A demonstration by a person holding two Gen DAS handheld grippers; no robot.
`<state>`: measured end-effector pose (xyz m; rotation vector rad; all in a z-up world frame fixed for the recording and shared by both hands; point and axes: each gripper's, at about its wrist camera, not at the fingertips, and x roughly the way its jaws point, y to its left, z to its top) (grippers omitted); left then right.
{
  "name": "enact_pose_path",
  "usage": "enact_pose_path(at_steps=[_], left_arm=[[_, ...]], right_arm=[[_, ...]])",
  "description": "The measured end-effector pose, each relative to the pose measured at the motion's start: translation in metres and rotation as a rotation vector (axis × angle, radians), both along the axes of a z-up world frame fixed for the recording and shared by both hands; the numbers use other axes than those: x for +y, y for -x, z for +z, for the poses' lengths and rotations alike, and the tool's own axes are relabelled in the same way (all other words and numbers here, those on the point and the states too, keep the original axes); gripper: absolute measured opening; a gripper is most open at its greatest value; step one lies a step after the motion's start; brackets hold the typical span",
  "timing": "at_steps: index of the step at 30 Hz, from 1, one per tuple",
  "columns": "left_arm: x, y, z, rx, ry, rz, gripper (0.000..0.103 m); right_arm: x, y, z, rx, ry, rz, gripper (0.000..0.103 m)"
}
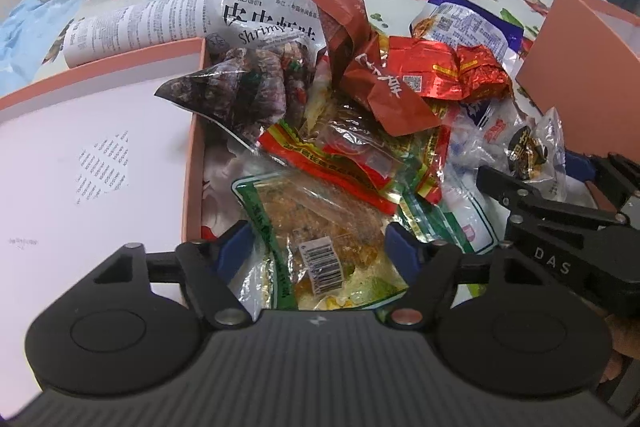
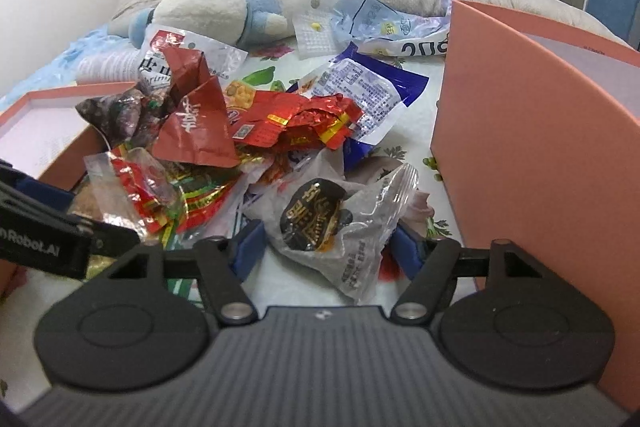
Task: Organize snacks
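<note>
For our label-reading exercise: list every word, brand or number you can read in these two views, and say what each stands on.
"Shrimp": on the clear shrimp snack bag, whose red logo is too small to read.
"DAS": on the right gripper.
"Robot.AI", start cut off: on the left gripper.
Barcode digits on the green-edged packet, leaflet print and Chinese packet text: unreadable.

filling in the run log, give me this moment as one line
left claw: open around green-edged packet | right claw: open around clear black-label packet | pink box: no snacks
</note>
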<state>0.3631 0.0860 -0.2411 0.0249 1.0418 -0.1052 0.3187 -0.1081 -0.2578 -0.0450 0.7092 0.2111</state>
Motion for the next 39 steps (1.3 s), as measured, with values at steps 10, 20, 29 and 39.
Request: enact_pose_path(at_steps=[10,20,29,39], left_arm=[[-0.001,0.021,0.017,-0.016,0.043,0.038,0.029],[-0.007,0.079,0.027,-0.026,0.106,0.093,0.018],[-0.005,0.142,0.031,-0.026,0.173,0.182,0.013],[-0.011,0.198,0.068,-0.098,0.239,0.25,0.007]], right_arm=[[-0.004,0.025,0.013,0.016,-0.018,0.024,0.059],[-0.013,0.075,0.031,0.008,-0.013,0.04,0.058],[-0.02,0.124,0.046,0.024,-0.012,0.082,0.058],[-0.038,0.164,0.09,-0.035,-0.049,0.074,0.057]])
